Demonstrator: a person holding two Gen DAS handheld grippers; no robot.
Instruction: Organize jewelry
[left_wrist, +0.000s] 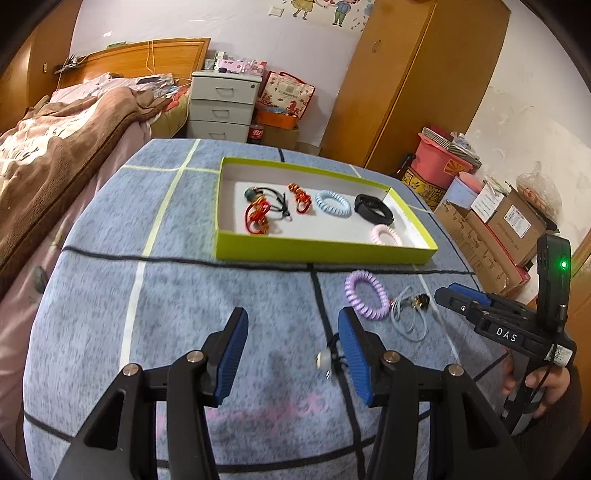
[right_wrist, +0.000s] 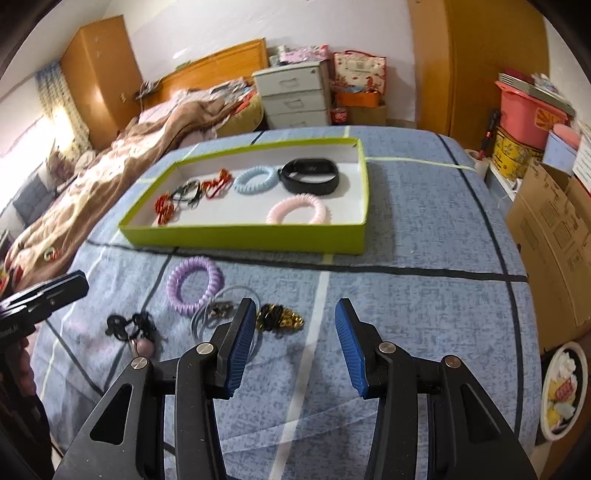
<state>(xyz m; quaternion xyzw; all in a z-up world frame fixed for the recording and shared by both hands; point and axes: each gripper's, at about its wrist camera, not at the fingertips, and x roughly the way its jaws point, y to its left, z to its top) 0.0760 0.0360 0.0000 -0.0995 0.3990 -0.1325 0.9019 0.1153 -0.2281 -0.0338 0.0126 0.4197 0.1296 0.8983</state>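
While both grippers are hovering over the blue checked surface, the lime-green tray is sitting at its far side. It is holding a black band, a light-blue coil tie, a pink coil tie and red and dark knotted ties.

Outside the tray, lying on the cloth: a purple coil tie, a clear looped cord with a small charm, a gold-and-black piece and a black tie with a round bead.

The left gripper is standing with jaws apart, nothing between them; the bead tie is lying just beside its right finger.

The right gripper is also standing with jaws apart and nothing gripped, the gold-and-black piece lying just beyond its left finger.
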